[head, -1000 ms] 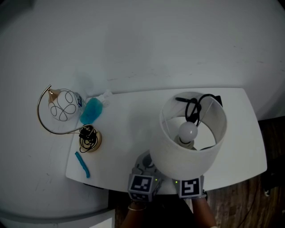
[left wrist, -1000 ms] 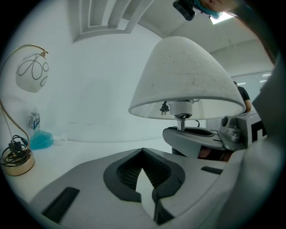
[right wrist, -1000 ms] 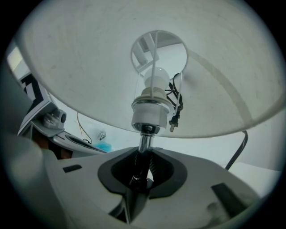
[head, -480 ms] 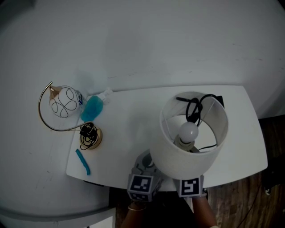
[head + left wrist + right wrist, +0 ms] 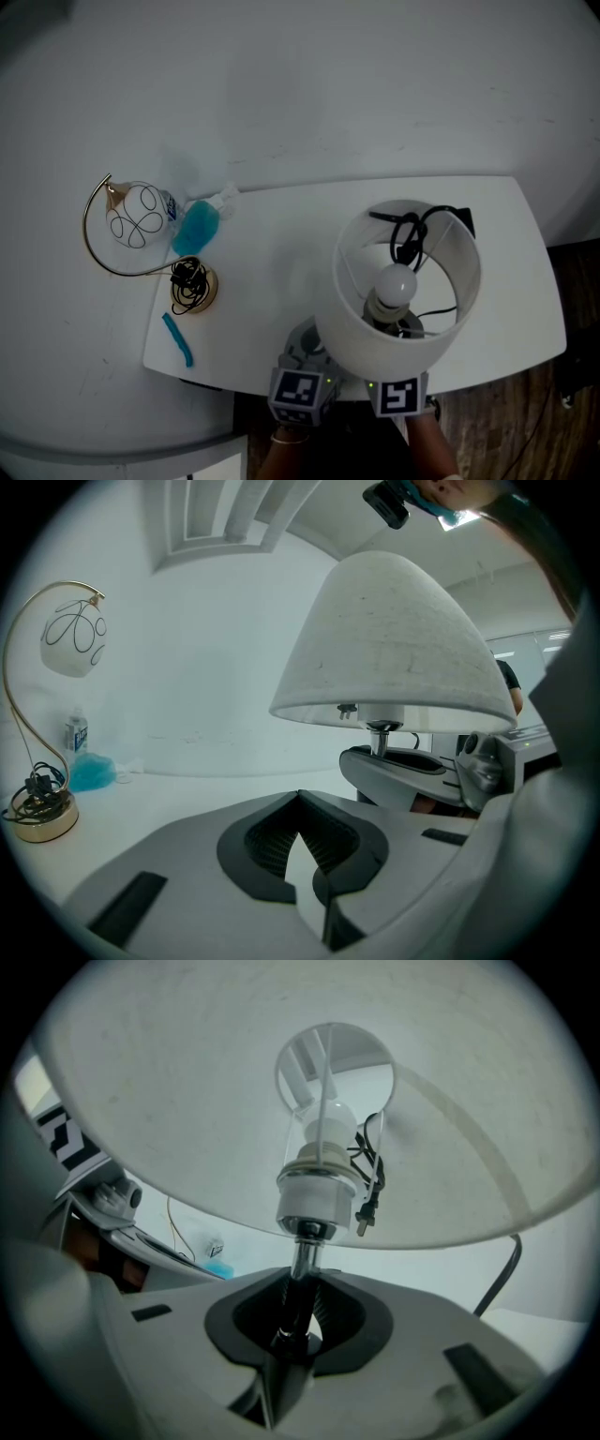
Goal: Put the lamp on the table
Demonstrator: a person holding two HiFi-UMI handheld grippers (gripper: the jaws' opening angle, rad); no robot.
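The lamp has a white drum shade, a round bulb and a thin metal stem. It stands upright over the front right of the white table. My right gripper is shut on the stem just below the socket. Only its marker cube shows in the head view, under the shade. The lamp's black cord is bundled behind the bulb. Whether the base touches the table is hidden. My left gripper sits close to the left of the lamp, shut with nothing between its jaws.
At the table's left end stand a gold arc lamp with a patterned globe, its round base with a coiled cord, a blue spray bottle and a small blue strip. The table backs onto a white wall; wood floor lies at the right.
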